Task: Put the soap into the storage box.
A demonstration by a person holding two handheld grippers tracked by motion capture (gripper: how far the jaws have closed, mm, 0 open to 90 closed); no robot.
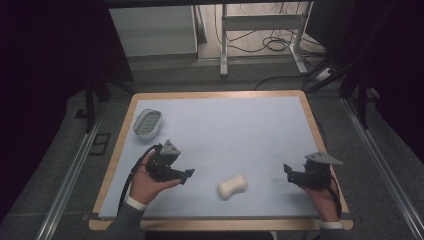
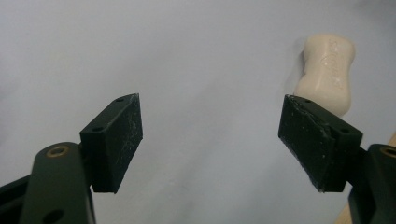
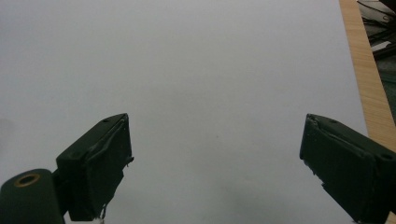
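Observation:
A cream, waisted bar of soap [image 1: 232, 186] lies on the pale blue mat near the table's front edge. In the left gripper view the soap [image 2: 328, 72] sits just beyond the right jaw. My left gripper [image 1: 186, 173] is held to the left of the soap, jaws wide apart and empty, pointing toward it. My left gripper [image 2: 210, 140] shows bare mat between its pads. My right gripper [image 1: 289, 172] is to the right of the soap, also open and empty; my right gripper [image 3: 215, 163] looks over bare mat.
A grey oval soap dish [image 1: 148, 123] stands at the mat's far left. The wooden table rim [image 1: 315, 125] frames the mat [image 1: 235, 135]. Beyond the table are white desk legs and cables on the floor.

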